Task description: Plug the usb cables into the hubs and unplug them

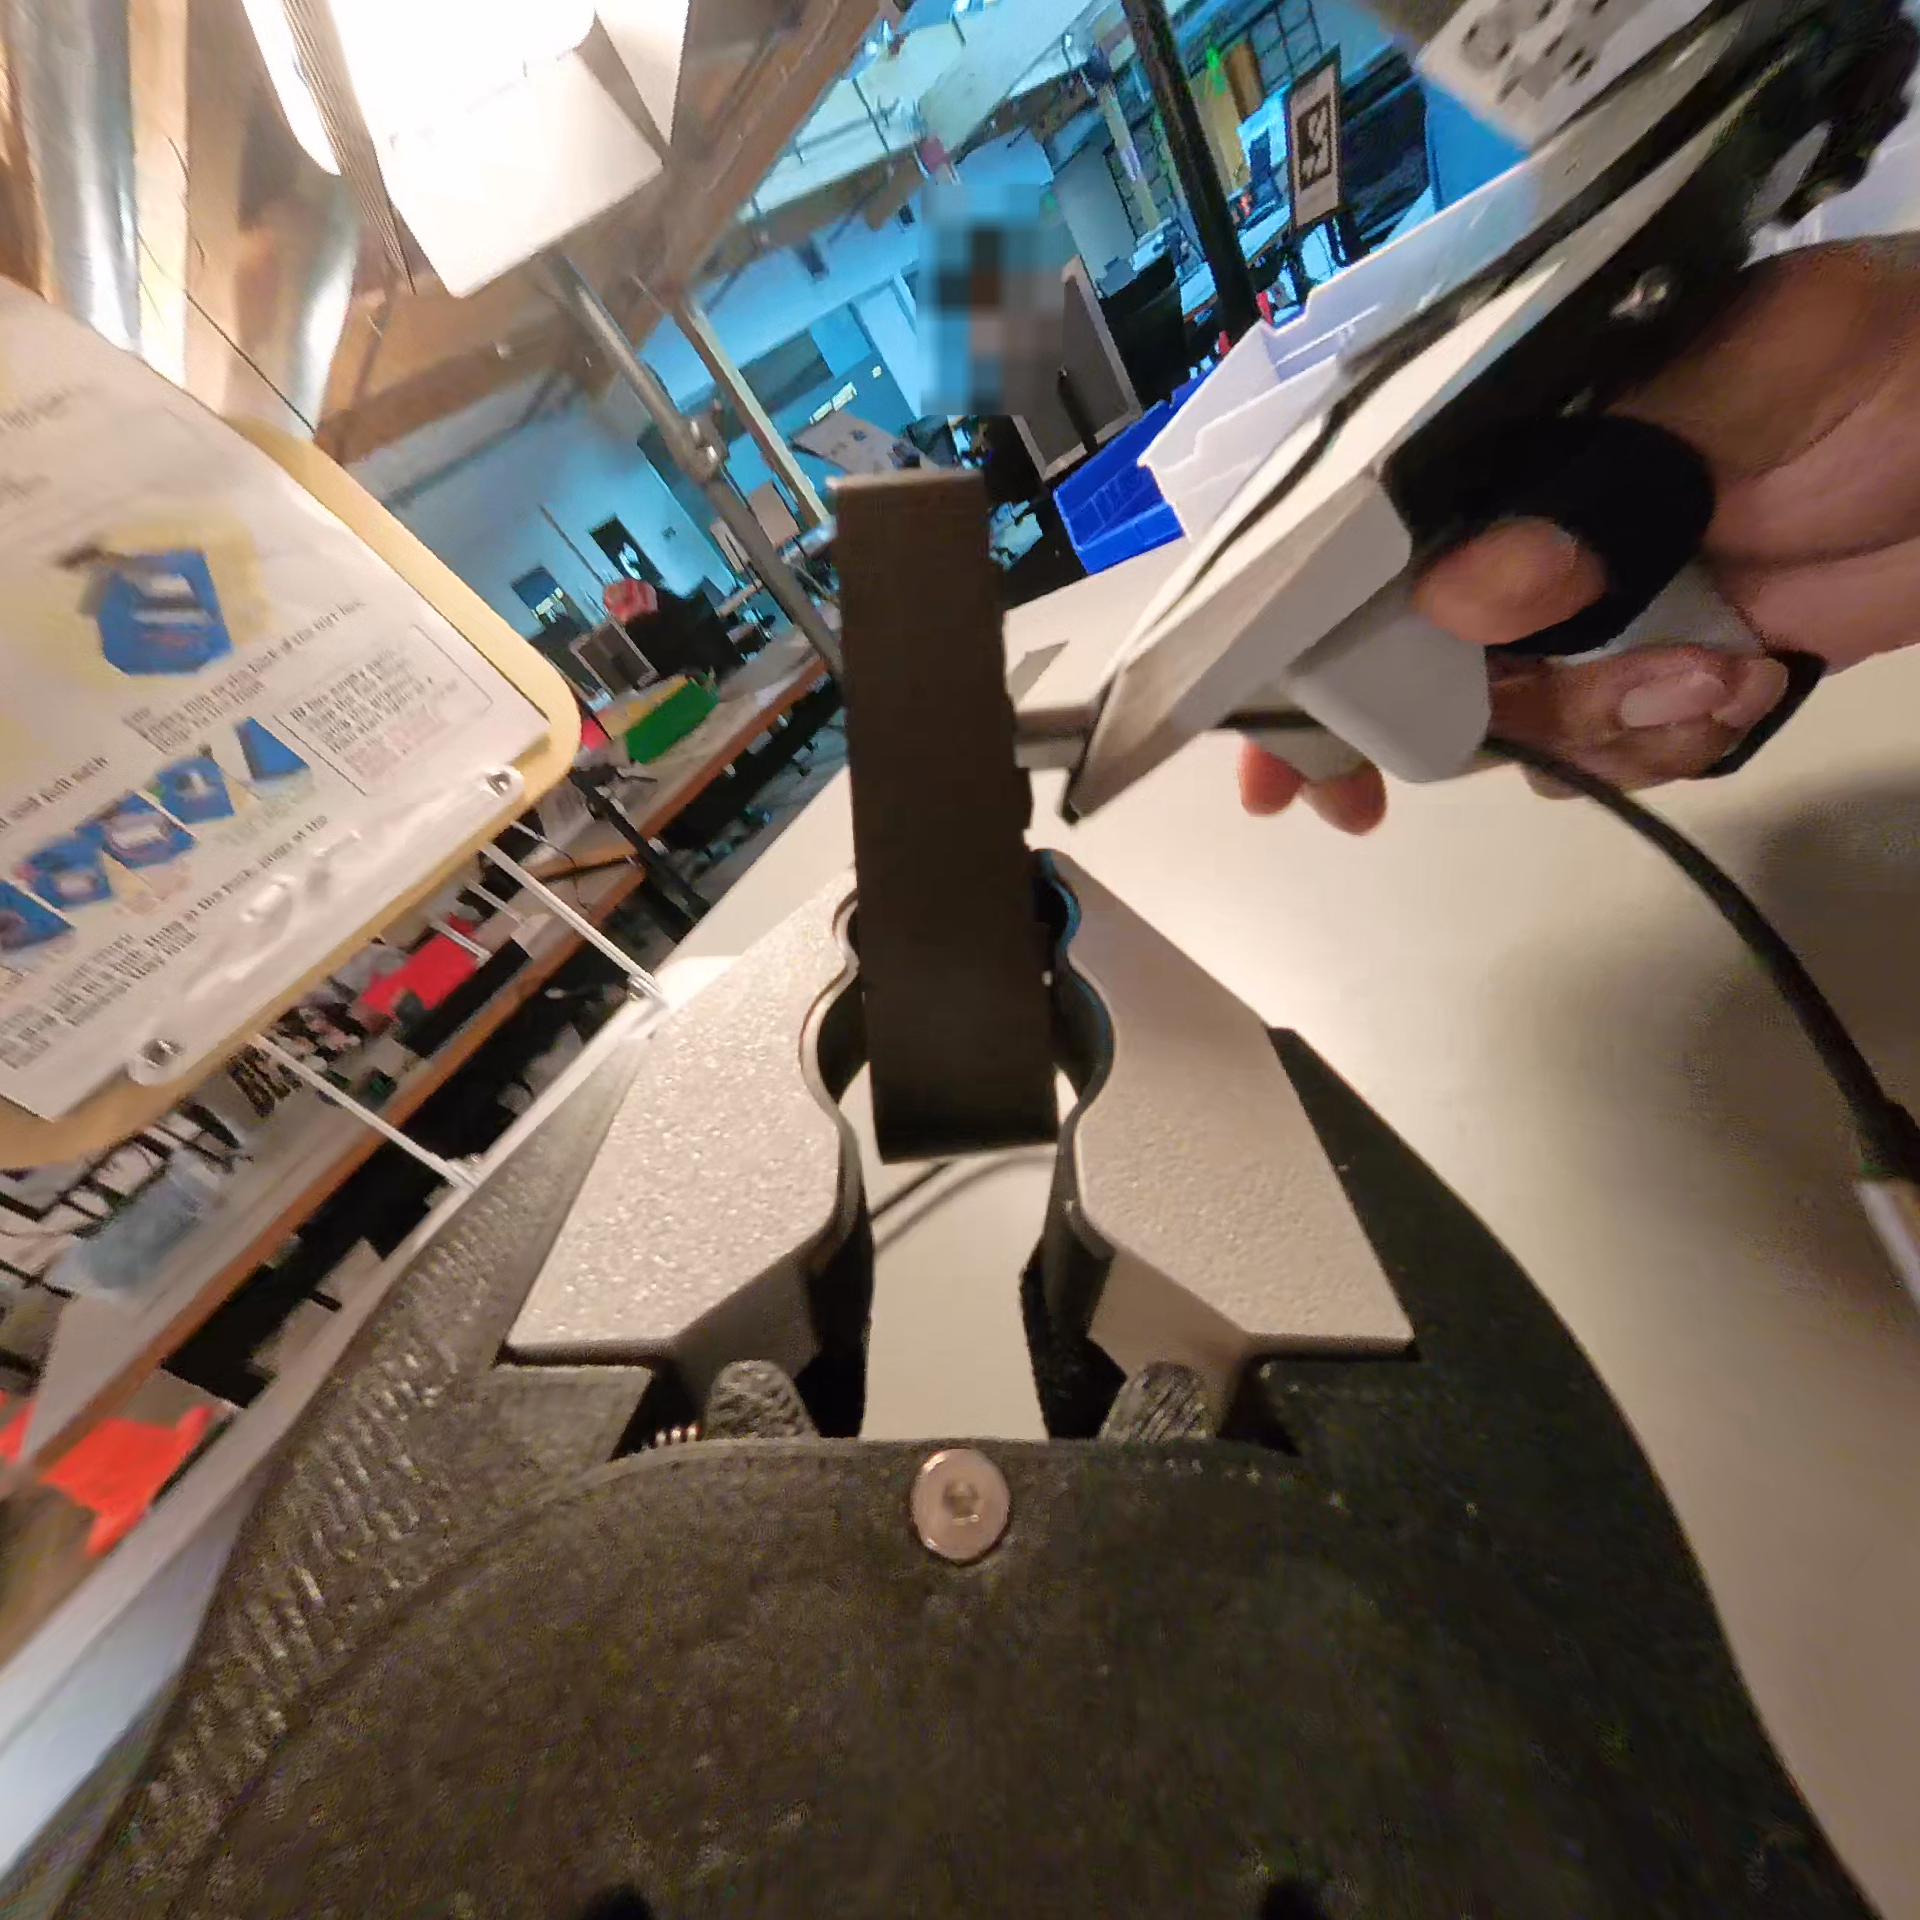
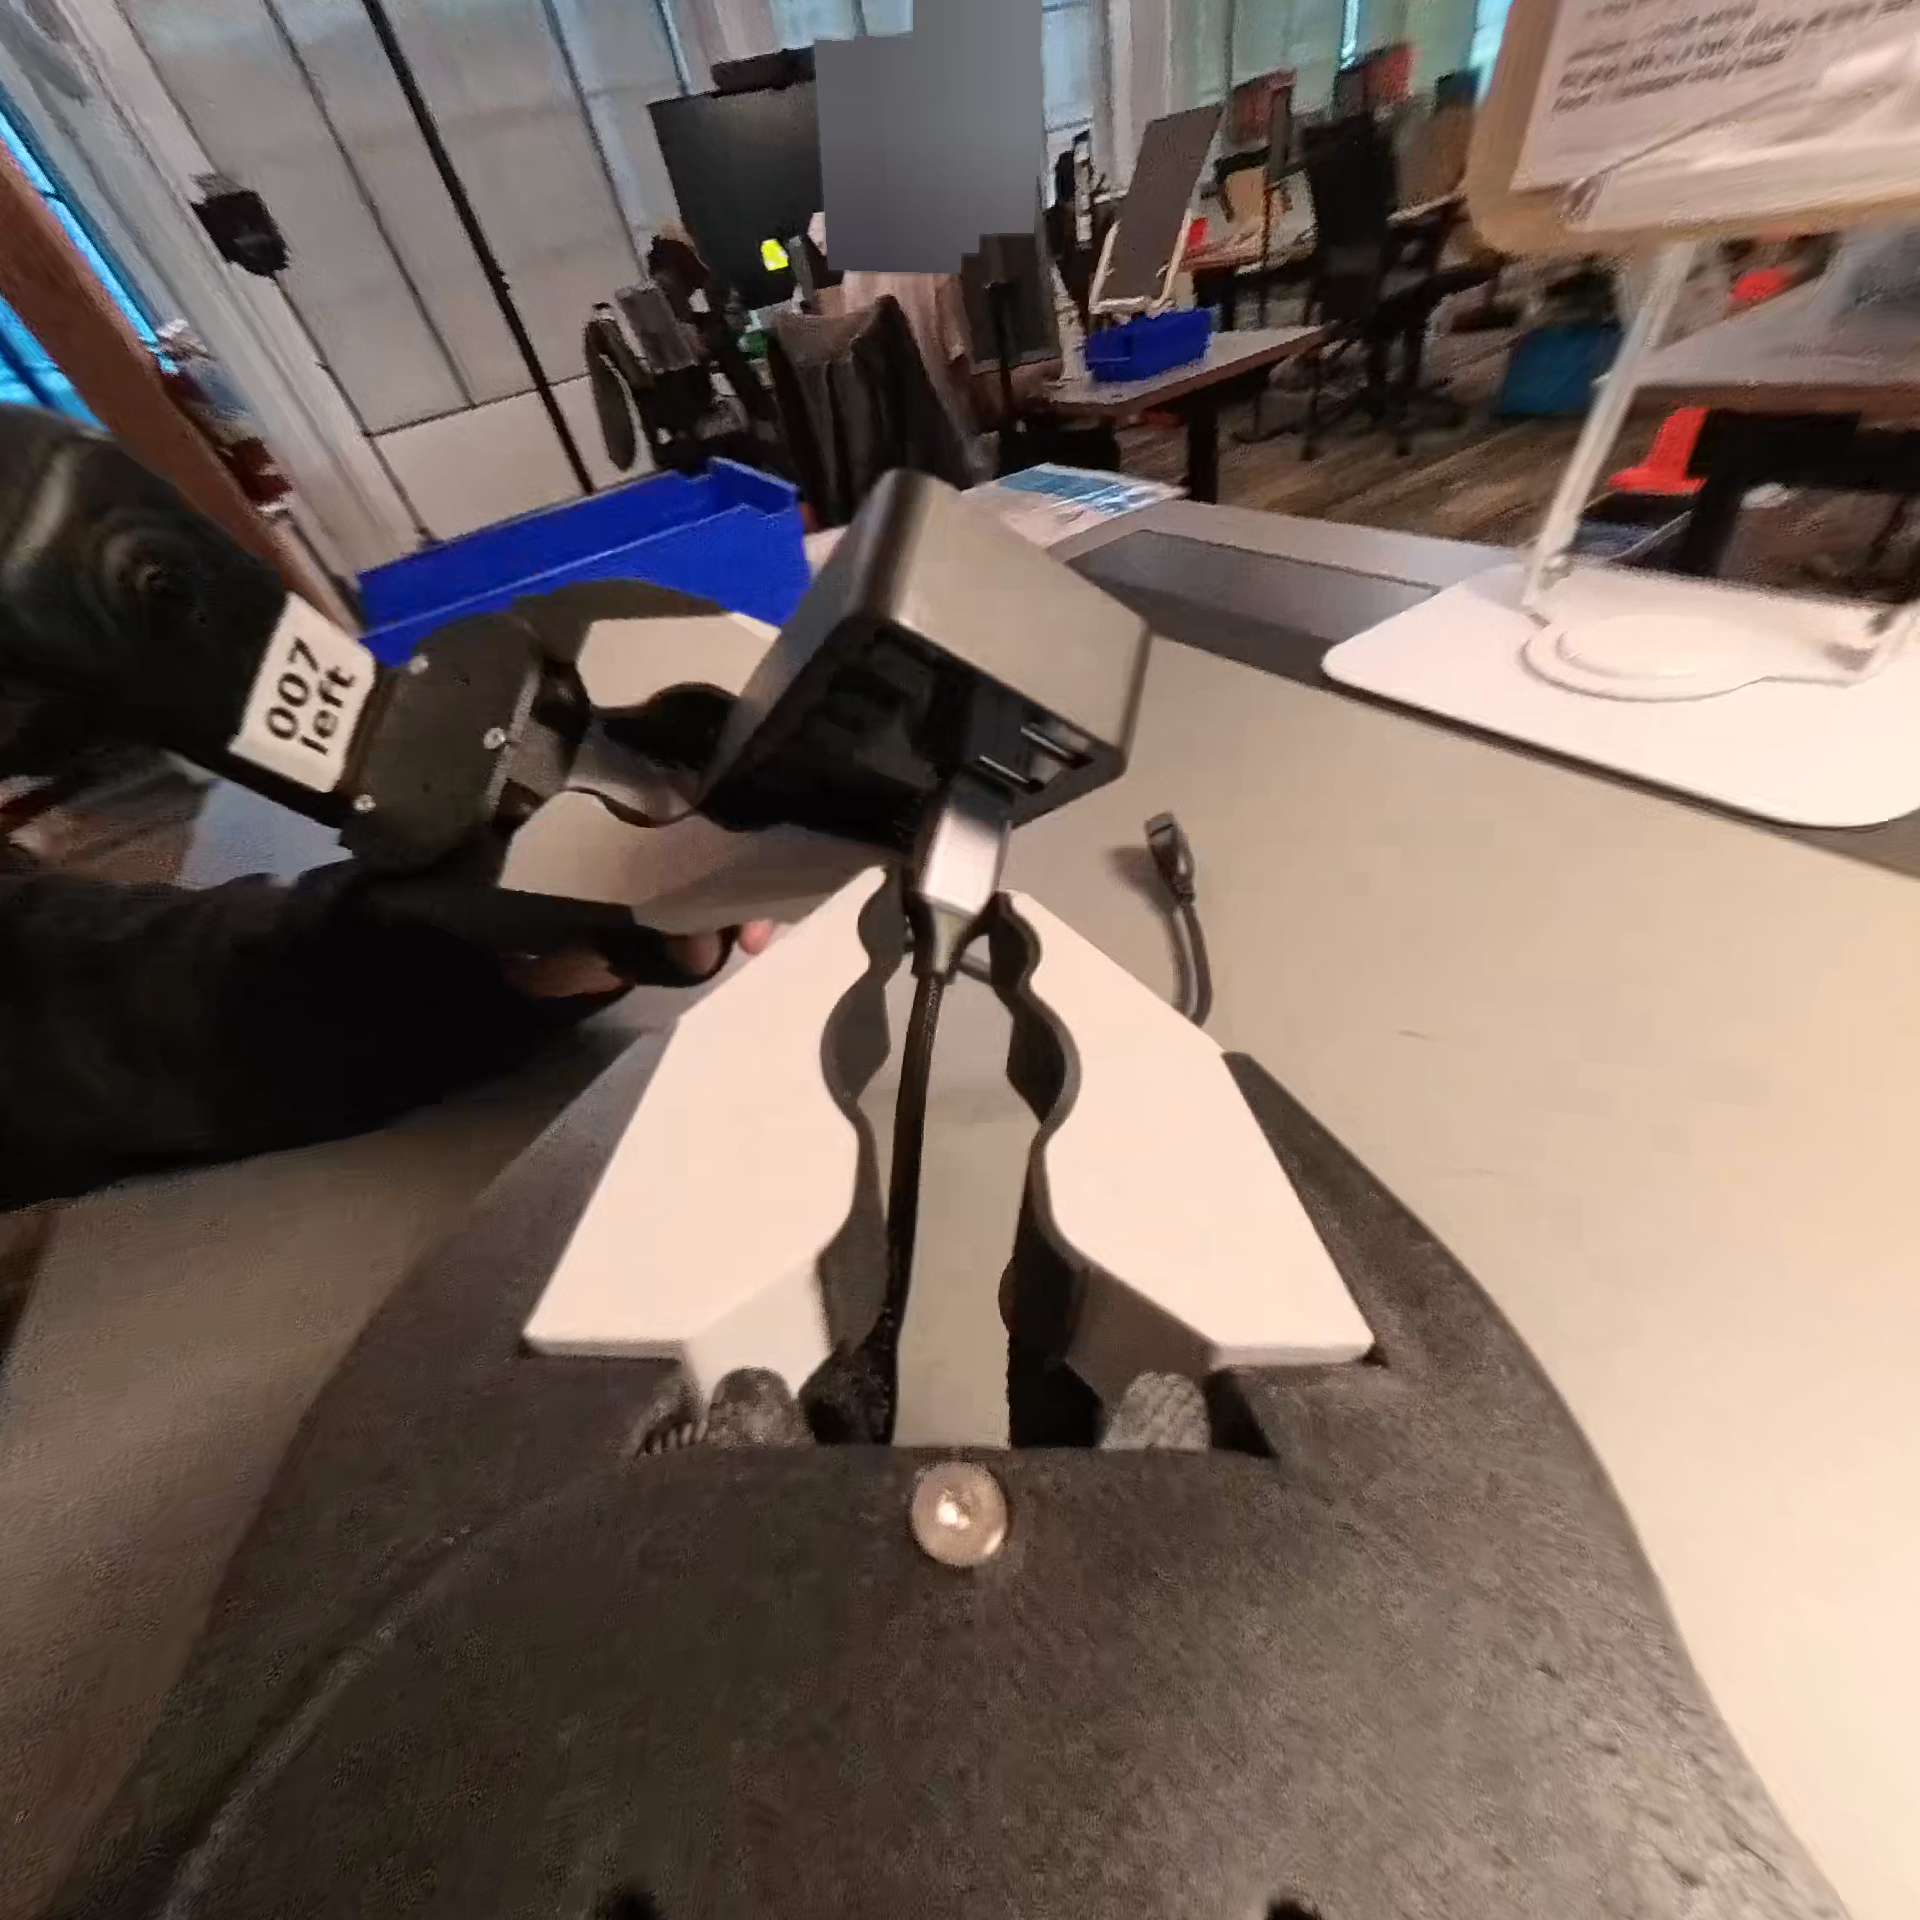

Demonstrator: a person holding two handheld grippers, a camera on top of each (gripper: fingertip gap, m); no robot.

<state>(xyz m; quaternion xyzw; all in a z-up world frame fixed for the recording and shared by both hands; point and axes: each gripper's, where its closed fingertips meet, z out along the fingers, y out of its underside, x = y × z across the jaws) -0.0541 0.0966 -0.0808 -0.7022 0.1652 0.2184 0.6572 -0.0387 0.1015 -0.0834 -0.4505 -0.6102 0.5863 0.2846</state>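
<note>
Above the grey worktop [image 2: 1507, 1039] we clamp the left gripper [image 1: 951, 935] on the dark hub [image 2: 935, 665], lifted clear. Our right gripper [image 2: 940, 914] pinches the USB plug [image 2: 961, 862] at its port; seated or not, we cannot tell. Next, we judge, a straight push or pull.

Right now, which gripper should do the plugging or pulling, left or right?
Right. The right gripper is already shut on the plug at the hub port. The left gripper is busy holding the hub lifted above the table, so it probably just steadies.
</note>
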